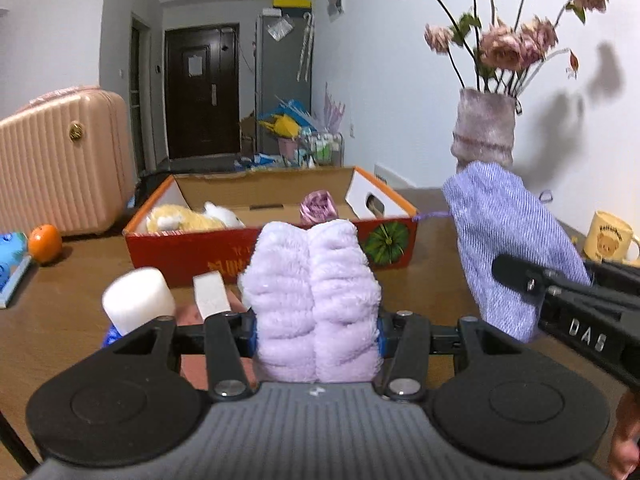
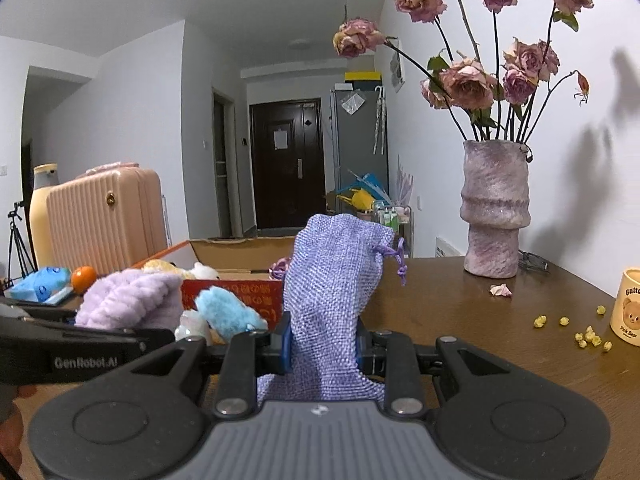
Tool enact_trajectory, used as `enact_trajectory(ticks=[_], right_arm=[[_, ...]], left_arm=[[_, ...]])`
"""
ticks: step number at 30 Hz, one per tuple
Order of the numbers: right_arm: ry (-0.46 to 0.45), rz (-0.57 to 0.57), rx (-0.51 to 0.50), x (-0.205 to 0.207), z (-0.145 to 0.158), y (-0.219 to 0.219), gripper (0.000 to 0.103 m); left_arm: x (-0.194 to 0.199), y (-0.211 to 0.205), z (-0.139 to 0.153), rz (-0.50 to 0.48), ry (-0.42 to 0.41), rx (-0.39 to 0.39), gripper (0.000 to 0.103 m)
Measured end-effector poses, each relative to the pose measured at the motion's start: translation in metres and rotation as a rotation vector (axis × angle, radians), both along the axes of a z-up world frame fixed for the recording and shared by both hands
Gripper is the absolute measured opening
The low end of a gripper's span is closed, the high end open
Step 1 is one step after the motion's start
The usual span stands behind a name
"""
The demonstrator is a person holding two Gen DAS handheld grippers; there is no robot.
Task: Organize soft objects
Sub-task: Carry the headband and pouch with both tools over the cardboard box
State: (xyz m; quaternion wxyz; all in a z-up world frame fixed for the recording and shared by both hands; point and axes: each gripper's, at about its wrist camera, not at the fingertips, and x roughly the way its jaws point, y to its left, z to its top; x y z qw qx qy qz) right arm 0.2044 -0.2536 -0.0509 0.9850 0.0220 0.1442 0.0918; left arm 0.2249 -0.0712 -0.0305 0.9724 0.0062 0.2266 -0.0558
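Note:
My left gripper (image 1: 317, 330) is shut on a folded lilac fluffy cloth (image 1: 316, 292), held upright above the table. The same cloth (image 2: 132, 300) shows at the left of the right wrist view. My right gripper (image 2: 322, 346) is shut on a purple woven drawstring pouch (image 2: 332, 284), also lifted; the pouch (image 1: 508, 240) hangs at the right of the left wrist view. Behind both stands a red cardboard box (image 1: 192, 248) holding a yellow and white plush toy (image 1: 192, 218) and a small purple fabric rose (image 1: 318, 206).
A white foam block (image 1: 138, 300) and a light blue plush (image 2: 228, 312) lie near the box. An orange (image 1: 45, 243), a vase of dried roses (image 2: 494, 208), a cream bear mug (image 2: 628, 306), scattered yellow bits (image 2: 588, 334) and a pink suitcase (image 1: 64, 168) surround the wooden table (image 1: 60, 312).

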Motion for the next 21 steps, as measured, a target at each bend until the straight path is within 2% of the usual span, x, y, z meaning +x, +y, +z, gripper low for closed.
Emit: enact_trajectory(ticks=[13,21], right_arm=[[-0.067,0.004,0.009,0.003,0.010,0.032,0.026],[-0.096,0.017,0.000,0.010,0.015,0.052,0.026]], left_arm=[[-0.003,0.028,0.032,0.076,-0.117,-0.046,0.048],[0.005,0.045,0.046,0.117,-0.160,-0.072,0.048]])
